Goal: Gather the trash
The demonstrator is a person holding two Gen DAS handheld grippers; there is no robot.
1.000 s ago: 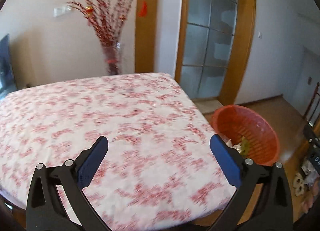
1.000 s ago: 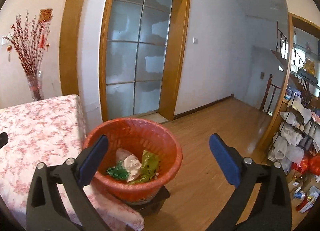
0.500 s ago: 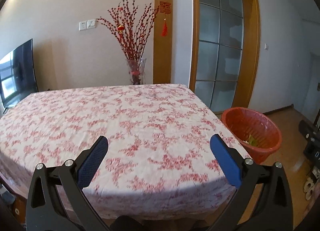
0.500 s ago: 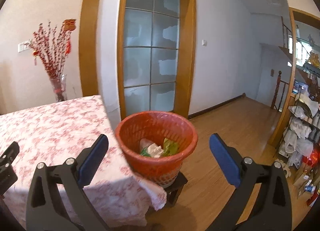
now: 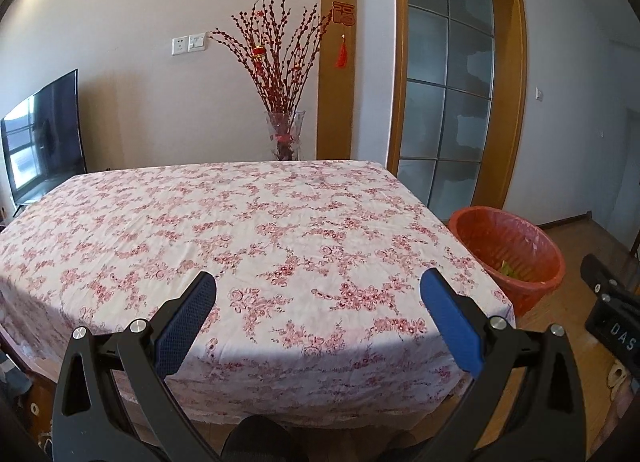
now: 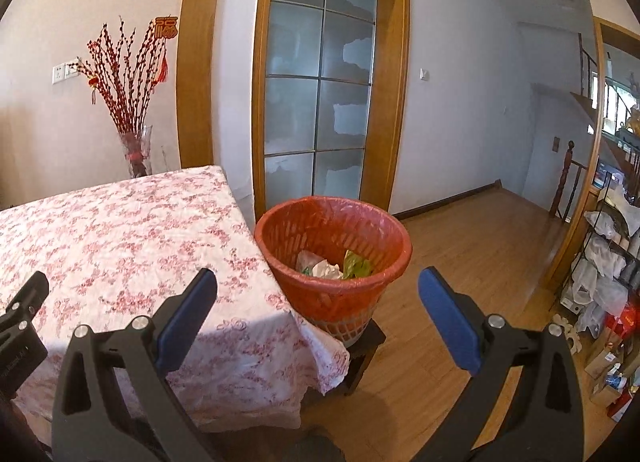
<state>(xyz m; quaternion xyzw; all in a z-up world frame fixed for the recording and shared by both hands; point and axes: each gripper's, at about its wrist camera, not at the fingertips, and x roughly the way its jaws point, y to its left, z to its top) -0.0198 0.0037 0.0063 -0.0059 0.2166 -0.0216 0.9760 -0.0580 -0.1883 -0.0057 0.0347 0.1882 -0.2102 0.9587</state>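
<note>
1. Left wrist view: left gripper [image 5: 318, 290] with blue-padded black fingers spread wide, holding nothing, hovering above the near edge of the desk [image 5: 240, 221], which wears a white cloth with a red floral print.
2. Same view: red plastic mesh wastebasket with a thin liner [image 5: 508, 254] just beyond the desk's right edge, toward the near right corner, on the wooden floor side; a bit of yellow-green trash visible inside.
3. Same view: clear glass vase of red berry branches [image 5: 284, 133] behind the far edge of the desk; dark flat television [image 5: 44, 137] past the far left corner; frosted glass door in a wooden frame [image 5: 444, 101] beyond the far right corner.
4. Same view: part of the other black tool at the right border, past the wastebasket.
5. Right wrist view: right gripper [image 6: 318, 290] likewise wide apart and holding nothing, pointed toward the wastebasket [image 6: 332, 246].
6. Same view: wastebasket resting on a low dark stand [image 6: 360, 354], touching the hanging cloth at the desk's near right corner.
7. Same view: crumpled trash inside the basket [image 6: 332, 266] — white paper, a clear wrapper, green and yellow-green scraps.
8. Same view: wire shelf stacked with bags and boxes [image 6: 608, 270] at the far right, well apart from the desk.
</note>
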